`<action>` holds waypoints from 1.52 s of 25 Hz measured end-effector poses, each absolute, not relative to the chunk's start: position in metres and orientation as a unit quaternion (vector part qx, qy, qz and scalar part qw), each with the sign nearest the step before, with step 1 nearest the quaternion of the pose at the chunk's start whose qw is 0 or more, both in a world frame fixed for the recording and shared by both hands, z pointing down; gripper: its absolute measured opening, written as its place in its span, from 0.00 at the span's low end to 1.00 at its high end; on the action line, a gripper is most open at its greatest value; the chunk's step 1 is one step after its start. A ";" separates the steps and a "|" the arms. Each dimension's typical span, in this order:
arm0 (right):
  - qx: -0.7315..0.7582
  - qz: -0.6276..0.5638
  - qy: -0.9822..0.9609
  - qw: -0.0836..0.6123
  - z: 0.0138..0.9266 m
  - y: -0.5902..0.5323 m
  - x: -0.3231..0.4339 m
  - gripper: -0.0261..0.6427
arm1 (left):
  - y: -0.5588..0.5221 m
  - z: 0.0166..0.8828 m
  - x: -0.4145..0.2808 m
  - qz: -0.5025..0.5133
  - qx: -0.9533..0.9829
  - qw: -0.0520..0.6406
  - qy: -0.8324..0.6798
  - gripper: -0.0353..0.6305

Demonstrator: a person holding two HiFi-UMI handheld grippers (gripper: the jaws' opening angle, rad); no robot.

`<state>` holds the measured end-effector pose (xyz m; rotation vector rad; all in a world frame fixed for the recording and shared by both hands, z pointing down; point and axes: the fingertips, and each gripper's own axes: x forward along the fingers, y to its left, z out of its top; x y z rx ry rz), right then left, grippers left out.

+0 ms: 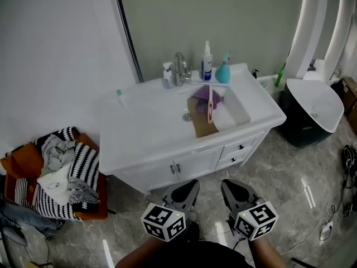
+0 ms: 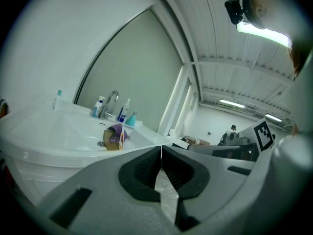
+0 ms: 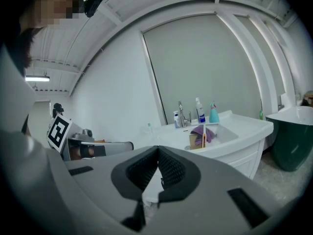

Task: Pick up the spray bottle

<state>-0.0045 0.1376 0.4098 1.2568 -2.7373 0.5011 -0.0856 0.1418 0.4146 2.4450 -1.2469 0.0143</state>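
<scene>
A heap of striped clothes (image 1: 61, 175) lies at 8 o'clock. At 6 o'clock, short of the white vanity (image 1: 139, 144), the left gripper (image 1: 188, 187) and right gripper (image 1: 231, 186) sit side by side, both clenched on nothing. Toward 12 o'clock, behind the basin, stand a small bottle (image 1: 167, 76), the faucet (image 1: 179, 67), a tall white bottle (image 1: 207, 61) and the teal spray bottle (image 1: 223, 71), upright, well apart from both grippers.

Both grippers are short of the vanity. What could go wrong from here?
1. The tall white bottle and the teal bottle stand side by side next to the faucet; the wrong one could be grabbed, or a neighbour knocked over.
2. The left gripper and right gripper are both shut and empty; reaching without opening would likely push the bottle, not grip it.
</scene>
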 end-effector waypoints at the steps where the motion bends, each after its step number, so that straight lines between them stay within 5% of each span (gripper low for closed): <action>1: 0.413 0.165 -0.895 0.045 0.410 0.132 -0.006 0.05 | 0.136 0.415 -0.086 0.006 0.874 0.199 -0.443 0.07; 38: 0.465 0.173 -0.866 0.054 0.415 -0.021 -0.048 0.05 | -0.025 0.426 -0.124 0.021 0.903 0.217 -0.371 0.07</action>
